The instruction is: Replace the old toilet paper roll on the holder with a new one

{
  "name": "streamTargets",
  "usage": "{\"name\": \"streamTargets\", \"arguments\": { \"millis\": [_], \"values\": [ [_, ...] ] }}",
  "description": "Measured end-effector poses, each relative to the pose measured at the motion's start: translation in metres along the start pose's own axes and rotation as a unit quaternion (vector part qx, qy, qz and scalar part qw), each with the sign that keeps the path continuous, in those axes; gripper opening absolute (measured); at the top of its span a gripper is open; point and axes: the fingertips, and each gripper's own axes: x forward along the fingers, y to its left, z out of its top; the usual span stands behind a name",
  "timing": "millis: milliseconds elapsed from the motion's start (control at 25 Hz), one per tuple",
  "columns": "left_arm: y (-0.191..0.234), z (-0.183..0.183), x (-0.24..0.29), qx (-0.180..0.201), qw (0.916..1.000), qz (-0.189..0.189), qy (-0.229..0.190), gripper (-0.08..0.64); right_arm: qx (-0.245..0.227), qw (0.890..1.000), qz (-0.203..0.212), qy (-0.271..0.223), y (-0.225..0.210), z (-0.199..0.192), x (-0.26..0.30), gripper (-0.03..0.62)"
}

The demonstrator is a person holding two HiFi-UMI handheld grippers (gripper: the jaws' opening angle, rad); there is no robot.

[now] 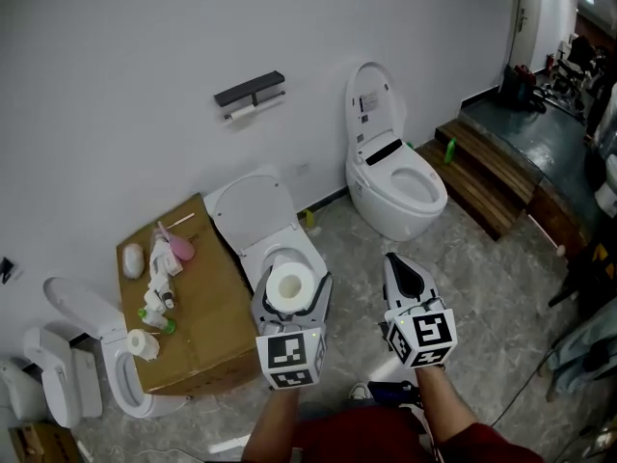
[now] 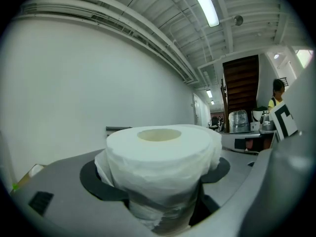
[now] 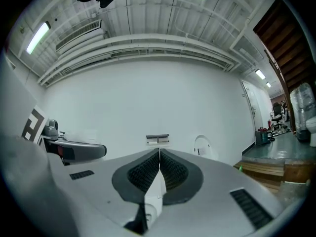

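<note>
Holding the new toilet paper roll (image 1: 290,286) upright in the wide jaws of our left gripper (image 1: 294,280), we stood well short of the wall holder (image 1: 251,95). The jaws of our right gripper (image 1: 395,261) were closed together, empty.

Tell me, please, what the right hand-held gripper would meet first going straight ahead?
Probably the wall-mounted paper holder: the shut right hand-held gripper lines up with it, nothing showing between, though depth is unclear.
</note>
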Motion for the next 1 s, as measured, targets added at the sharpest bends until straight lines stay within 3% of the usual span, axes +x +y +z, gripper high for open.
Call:
{"name": "streamTargets", "arguments": {
  "millis": [240,520,760,1000],
  "values": [
    [-0.005,0.000,0.044,0.002,0.9998,0.017,0.006,0.433,0.007,1.000,0.012,0.000,-0.036,-0.001,0.032,0.018],
    [0.017,-0.004,0.108,-0.003,0.9997,0.023,0.006,0.433,0.004,1.000,0.017,0.007,-0.058,-0.010,0.094,0.018],
    [0.057,0.001,0.172,0.000,0.9997,0.024,0.005,0.433,0.000,1.000,0.014,0.009,-0.068,-0.008,0.171,0.018],
    [0.128,0.003,0.235,-0.005,0.9992,0.038,0.008,0.433,-0.007,0.999,0.034,0.021,-0.044,-0.008,0.272,0.018]
  ]
}}
